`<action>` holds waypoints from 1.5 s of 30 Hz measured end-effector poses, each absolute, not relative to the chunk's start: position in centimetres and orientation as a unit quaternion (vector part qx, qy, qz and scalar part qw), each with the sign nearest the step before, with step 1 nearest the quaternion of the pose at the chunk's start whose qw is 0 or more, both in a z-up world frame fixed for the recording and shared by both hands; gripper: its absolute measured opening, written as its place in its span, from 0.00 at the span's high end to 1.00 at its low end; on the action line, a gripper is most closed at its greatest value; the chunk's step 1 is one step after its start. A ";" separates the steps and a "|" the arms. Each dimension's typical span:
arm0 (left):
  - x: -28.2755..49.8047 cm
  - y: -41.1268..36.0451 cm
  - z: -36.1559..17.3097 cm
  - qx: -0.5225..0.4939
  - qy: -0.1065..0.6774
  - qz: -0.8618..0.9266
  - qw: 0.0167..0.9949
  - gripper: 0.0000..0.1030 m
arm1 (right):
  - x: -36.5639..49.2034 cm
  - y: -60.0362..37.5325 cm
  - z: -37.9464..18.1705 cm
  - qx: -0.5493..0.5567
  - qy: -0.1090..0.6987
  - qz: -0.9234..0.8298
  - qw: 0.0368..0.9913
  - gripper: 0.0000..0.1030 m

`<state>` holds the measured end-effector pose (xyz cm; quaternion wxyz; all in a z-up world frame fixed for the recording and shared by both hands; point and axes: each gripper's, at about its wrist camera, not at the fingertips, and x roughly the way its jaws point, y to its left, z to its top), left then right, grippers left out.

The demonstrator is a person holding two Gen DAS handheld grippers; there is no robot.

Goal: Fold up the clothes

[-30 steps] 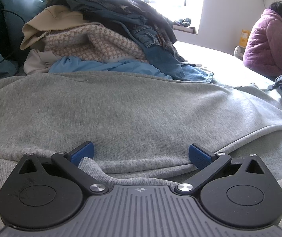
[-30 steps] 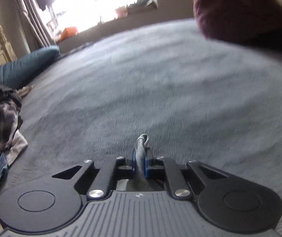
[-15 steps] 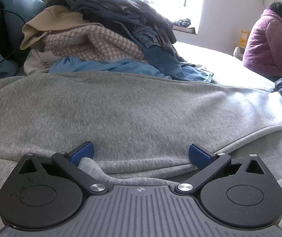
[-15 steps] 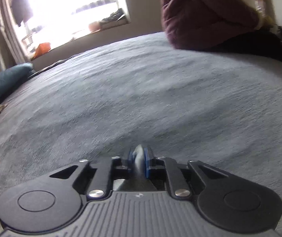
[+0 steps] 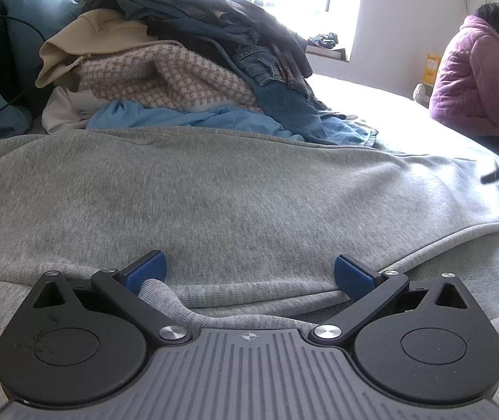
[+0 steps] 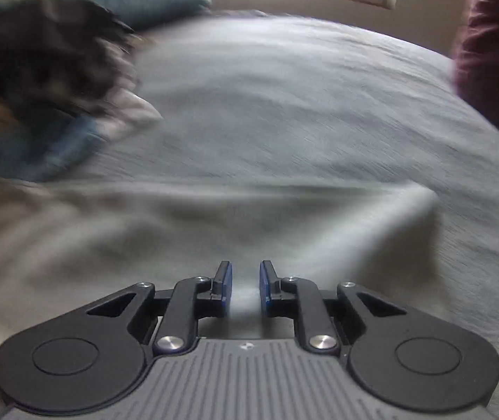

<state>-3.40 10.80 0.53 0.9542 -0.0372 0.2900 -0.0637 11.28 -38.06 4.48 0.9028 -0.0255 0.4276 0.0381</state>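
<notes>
Judged the step as one fold of the grey garment [image 5: 232,192] just laid down, with regripping for the next fold to come. Found the garment spread flat over the bed [image 5: 371,105], filling the lower and middle parts of the left wrist view, its doubled edge running across the bottom.

Found the left gripper [image 5: 249,273] standing wide, a ridge of that doubled edge lying between its pads and brushing them, with no pinch made. Found the right gripper [image 6: 246,281] narrow, its jaws having just been opening, with nothing between them and only pale cloth showing through the gap.

Reckoned that the next move called for closing on a fresh edge or corner on the right side and carrying it over evenly without dragging the layer beneath, the cloth being soft and likely to bunch.

Saw only in the left wrist view, sharply: the unfolded pile of clothes [image 5: 179,70] at upper left and a seated person in a purple jacket [image 5: 469,77] at upper right. Saw only in the right wrist view, though blurred: the garment's far right corner [image 6: 420,196] at middle right, lying on bare bed beyond.
</notes>
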 end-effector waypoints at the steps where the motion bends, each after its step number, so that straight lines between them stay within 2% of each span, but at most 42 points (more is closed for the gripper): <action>1: -3.4 10.8 0.5 -0.038 0.290 -0.064 0.954 0.00 | 11.0 -40.9 4.4 0.001 0.423 0.006 0.906 0.85; 3: -3.3 10.9 0.5 -0.040 0.290 -0.066 0.954 0.00 | 10.4 -46.4 4.4 0.050 0.413 -0.063 0.907 1.00; 4: -3.3 11.0 0.5 -0.041 0.291 -0.067 0.954 0.00 | 9.6 -48.5 4.6 0.063 0.413 -0.110 0.902 0.90; 6: -3.3 11.0 0.6 -0.041 0.291 -0.067 0.954 0.00 | 8.0 -52.1 5.2 0.083 0.411 -0.185 0.889 0.89; 10: -3.3 11.0 0.5 -0.041 0.291 -0.067 0.954 0.00 | 5.0 -48.6 7.5 0.088 0.391 -0.093 0.912 0.87; 12: -3.3 11.0 0.5 -0.041 0.291 -0.067 0.954 0.00 | 4.1 -44.1 7.7 0.057 0.397 -0.020 0.916 0.81; 15: -3.3 11.0 0.5 -0.042 0.291 -0.067 0.954 0.00 | 3.2 -39.4 5.5 -0.034 0.435 0.021 0.899 0.81; 18: -3.3 11.0 0.5 -0.044 0.290 -0.068 0.953 0.00 | 1.4 -42.6 5.0 -0.055 0.438 -0.053 0.896 0.80; 19: -3.3 11.1 0.5 -0.045 0.290 -0.069 0.953 0.00 | 0.9 -44.4 5.4 -0.041 0.445 -0.095 0.890 0.73; 20: -3.3 11.1 0.5 -0.045 0.290 -0.069 0.953 0.00 | 0.6 -45.8 5.9 -0.046 0.452 -0.135 0.881 0.71; 21: -3.3 11.0 0.5 -0.044 0.291 -0.068 0.953 0.00 | 0.4 -47.1 6.3 -0.050 0.458 -0.173 0.871 0.75; 22: -3.3 11.0 0.5 -0.043 0.291 -0.068 0.953 0.00 | 0.1 -47.7 6.8 -0.058 0.457 -0.197 0.865 0.74; 27: -3.3 10.9 0.5 -0.041 0.291 -0.066 0.954 0.00 | 2.2 -40.1 9.9 -0.093 0.400 -0.084 0.908 0.75; 32: -3.3 11.0 0.6 -0.043 0.290 -0.067 0.954 0.00 | 4.8 -32.6 6.1 -0.170 0.429 0.044 0.886 0.75; 33: -3.3 11.1 0.6 -0.044 0.290 -0.068 0.954 0.00 | 4.5 -32.8 5.2 -0.184 0.440 0.047 0.878 0.73; 34: -3.3 11.1 0.6 -0.044 0.290 -0.068 0.954 0.00 | 3.9 -34.4 4.9 -0.185 0.441 0.028 0.878 0.63; 36: -3.3 11.1 0.6 -0.044 0.290 -0.068 0.954 0.00 | 2.9 -39.8 5.8 -0.126 0.451 -0.048 0.883 0.61; 39: -3.3 11.1 0.6 -0.043 0.291 -0.067 0.954 0.00 | 0.0 -48.2 7.7 0.024 0.441 -0.149 0.885 0.60; 43: -3.3 11.0 0.6 -0.041 0.291 -0.066 0.953 0.00 | -4.6 -55.2 8.4 0.301 0.381 -0.136 0.864 0.59; 45: -3.3 11.0 0.6 -0.041 0.291 -0.066 0.953 0.00 | -5.0 -55.9 7.3 0.384 0.380 -0.123 0.833 0.58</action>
